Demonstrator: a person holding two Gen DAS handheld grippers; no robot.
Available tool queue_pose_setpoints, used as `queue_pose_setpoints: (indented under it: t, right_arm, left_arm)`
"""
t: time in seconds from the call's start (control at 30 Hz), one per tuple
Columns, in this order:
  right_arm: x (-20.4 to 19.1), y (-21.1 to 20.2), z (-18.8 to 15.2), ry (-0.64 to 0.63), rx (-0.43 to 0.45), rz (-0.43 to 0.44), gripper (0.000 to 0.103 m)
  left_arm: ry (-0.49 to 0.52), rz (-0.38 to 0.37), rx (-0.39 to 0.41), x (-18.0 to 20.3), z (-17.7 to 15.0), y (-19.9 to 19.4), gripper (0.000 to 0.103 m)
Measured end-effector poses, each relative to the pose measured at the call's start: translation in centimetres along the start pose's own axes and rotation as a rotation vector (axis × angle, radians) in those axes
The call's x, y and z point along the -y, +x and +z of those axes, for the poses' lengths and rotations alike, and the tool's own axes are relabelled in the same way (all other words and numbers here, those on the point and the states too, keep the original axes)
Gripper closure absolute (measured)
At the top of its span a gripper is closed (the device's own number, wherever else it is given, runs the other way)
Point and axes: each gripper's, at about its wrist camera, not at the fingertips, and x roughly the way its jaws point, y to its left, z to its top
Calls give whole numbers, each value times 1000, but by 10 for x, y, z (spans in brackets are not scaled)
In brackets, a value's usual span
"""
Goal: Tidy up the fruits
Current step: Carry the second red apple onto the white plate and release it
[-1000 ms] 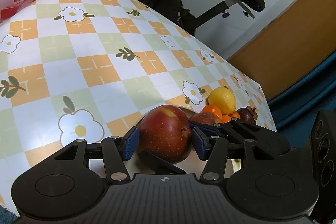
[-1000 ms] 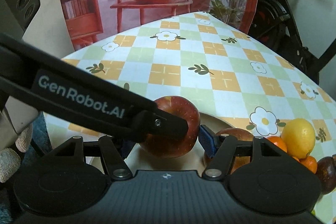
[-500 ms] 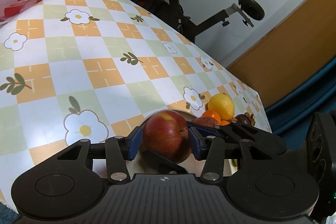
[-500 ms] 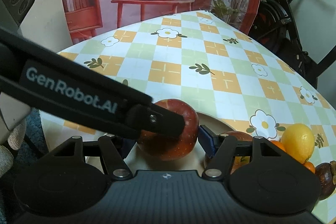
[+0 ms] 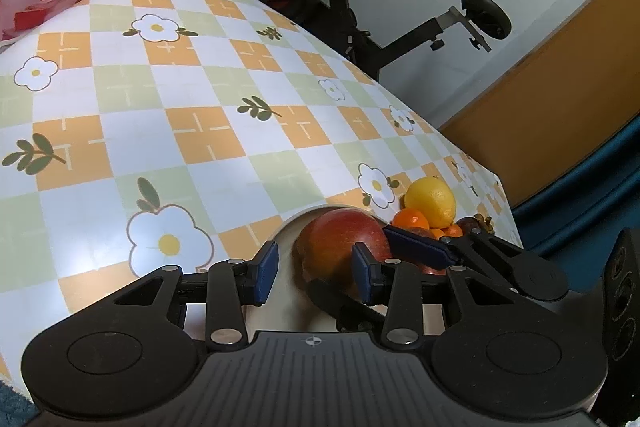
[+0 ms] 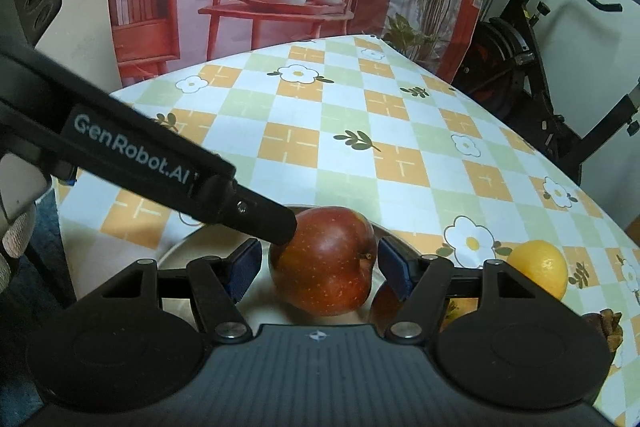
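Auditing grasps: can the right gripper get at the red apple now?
Likely yes: the apple sits between right gripper's open pads. The left gripper, jaws closing beside it, has a finger at its top-left.

we see both wrist cams angled down, close over the counter [image 5: 200,131]; both views share the red apple [image 5: 340,243] [image 6: 324,263].

The left gripper [image 5: 312,269] points down at a slant, its jaws closing with nothing between the blue pads (the red apple [image 5: 344,247] sits just beyond them, off to the right pad's side). The right gripper [image 6: 320,265] also tilts downward, its jaws opening slightly, the apple between the pads with a narrow gap on either side. One left finger [image 6: 256,213] crosses the right wrist view and touches the apple's upper left.
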Motion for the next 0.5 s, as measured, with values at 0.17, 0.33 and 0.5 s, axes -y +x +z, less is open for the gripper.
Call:
queue_pose_setpoints:
  t: [0.17,0.33,0.5]
  right_arm:
    - [4,-10,-3,18,42,27,35]
    - [15,-30,-12,74,109,39,34]
    - [34,-56,-32,173,183,37,34]
  left_arm:
    - [6,11,27,2,-2,-4,61]
    - [24,25,74,9,-4,-12,61]
    - [68,39,112,21,-7,-18,61]
